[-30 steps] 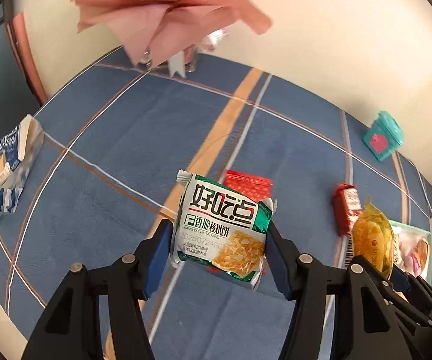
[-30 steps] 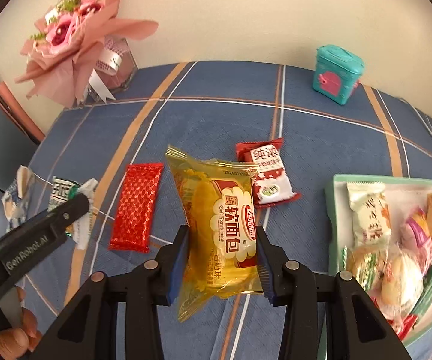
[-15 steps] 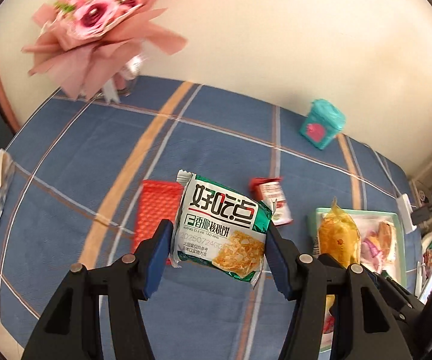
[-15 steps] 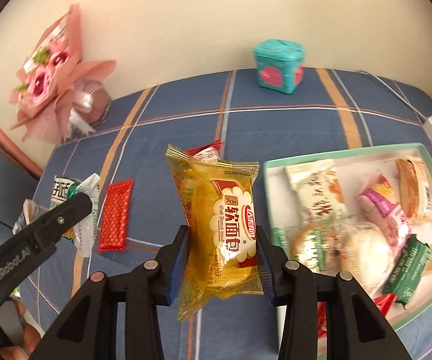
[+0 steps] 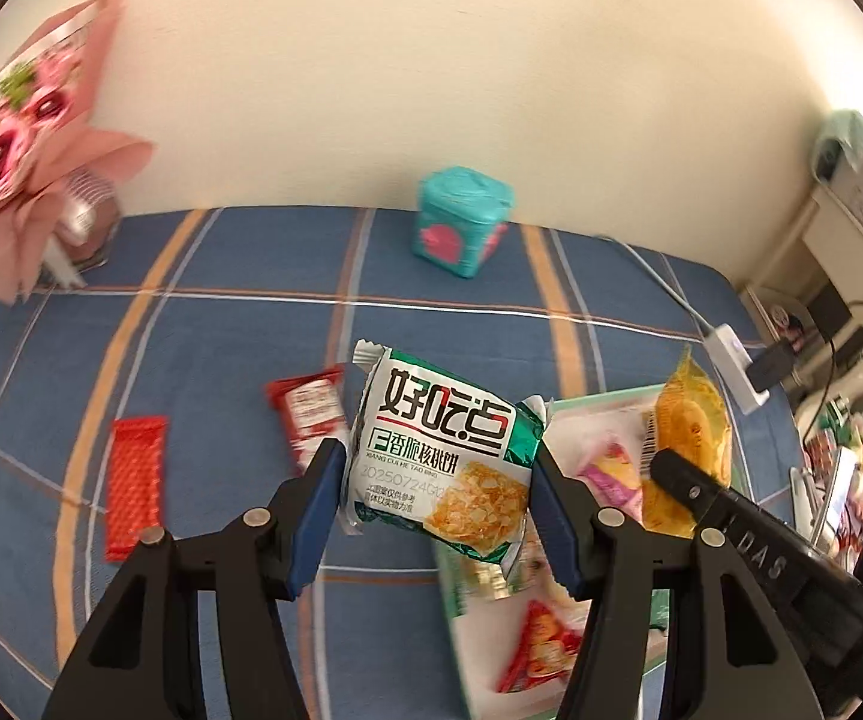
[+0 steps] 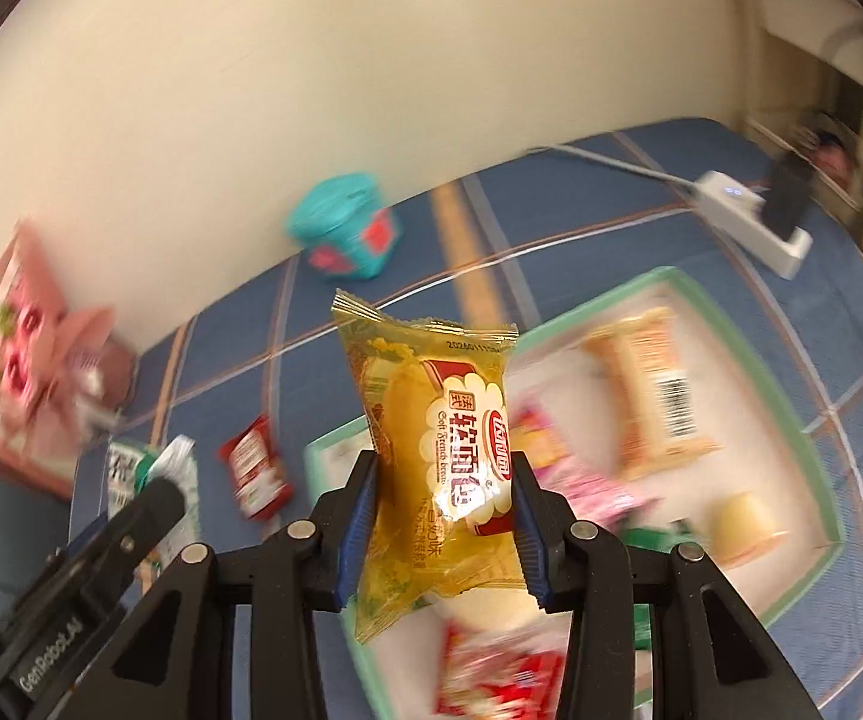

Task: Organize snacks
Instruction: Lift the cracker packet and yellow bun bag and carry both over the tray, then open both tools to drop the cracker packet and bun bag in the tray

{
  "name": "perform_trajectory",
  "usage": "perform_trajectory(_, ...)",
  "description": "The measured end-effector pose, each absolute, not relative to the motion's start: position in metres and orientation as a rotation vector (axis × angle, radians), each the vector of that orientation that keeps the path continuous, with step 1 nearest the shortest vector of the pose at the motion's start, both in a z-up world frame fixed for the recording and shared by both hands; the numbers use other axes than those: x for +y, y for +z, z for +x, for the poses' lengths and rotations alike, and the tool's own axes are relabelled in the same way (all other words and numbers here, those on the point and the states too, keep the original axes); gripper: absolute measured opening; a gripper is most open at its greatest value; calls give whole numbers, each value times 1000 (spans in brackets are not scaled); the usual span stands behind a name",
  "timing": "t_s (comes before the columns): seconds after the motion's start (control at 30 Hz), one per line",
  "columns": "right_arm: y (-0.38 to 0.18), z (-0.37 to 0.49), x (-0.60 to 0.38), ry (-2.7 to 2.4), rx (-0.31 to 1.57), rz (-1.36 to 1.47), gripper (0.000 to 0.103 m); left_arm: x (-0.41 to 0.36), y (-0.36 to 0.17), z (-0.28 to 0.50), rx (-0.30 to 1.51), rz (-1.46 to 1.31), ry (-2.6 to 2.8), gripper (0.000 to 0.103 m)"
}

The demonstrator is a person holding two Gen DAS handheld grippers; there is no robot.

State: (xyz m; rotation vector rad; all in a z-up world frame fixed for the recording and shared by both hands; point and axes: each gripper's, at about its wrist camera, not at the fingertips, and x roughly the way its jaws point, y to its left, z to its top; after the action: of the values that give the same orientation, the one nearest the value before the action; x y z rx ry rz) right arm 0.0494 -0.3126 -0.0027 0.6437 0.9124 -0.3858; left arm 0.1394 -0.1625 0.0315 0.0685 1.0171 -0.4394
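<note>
My left gripper (image 5: 434, 501) is shut on a green and white walnut-cake packet (image 5: 443, 456), held in the air over the left edge of the mint-rimmed tray (image 5: 596, 401). My right gripper (image 6: 444, 525) is shut on a yellow soft-bread packet (image 6: 440, 450) above the same tray (image 6: 749, 348), which holds several wrapped snacks. In the left wrist view the yellow packet (image 5: 692, 438) and a right finger (image 5: 731, 516) show at the right. Two red packets lie on the blue cloth: a flat wafer bar (image 5: 134, 480) and a smaller one (image 5: 308, 414).
A teal tin (image 5: 461, 228) stands near the wall at the back. A pink bouquet (image 5: 23, 138) leans at the far left. A white power strip with a cable (image 5: 737, 372) lies at the table's right edge, past the tray.
Both grippers have swung to the right with their packets, from over the open cloth to above the tray. The bouquet and red packets have slid left in both views.
</note>
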Motion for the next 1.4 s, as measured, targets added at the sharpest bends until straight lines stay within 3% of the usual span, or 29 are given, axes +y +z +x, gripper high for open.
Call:
perform_trajectory(0.53,-30,34,-377,-517,949,616,44,-246,-8,137,1073,200,-524,61)
perform_trajectory(1.4,-46,44,-367,-531,1084,540,47,-248,-39,140,1200,152,-543,63)
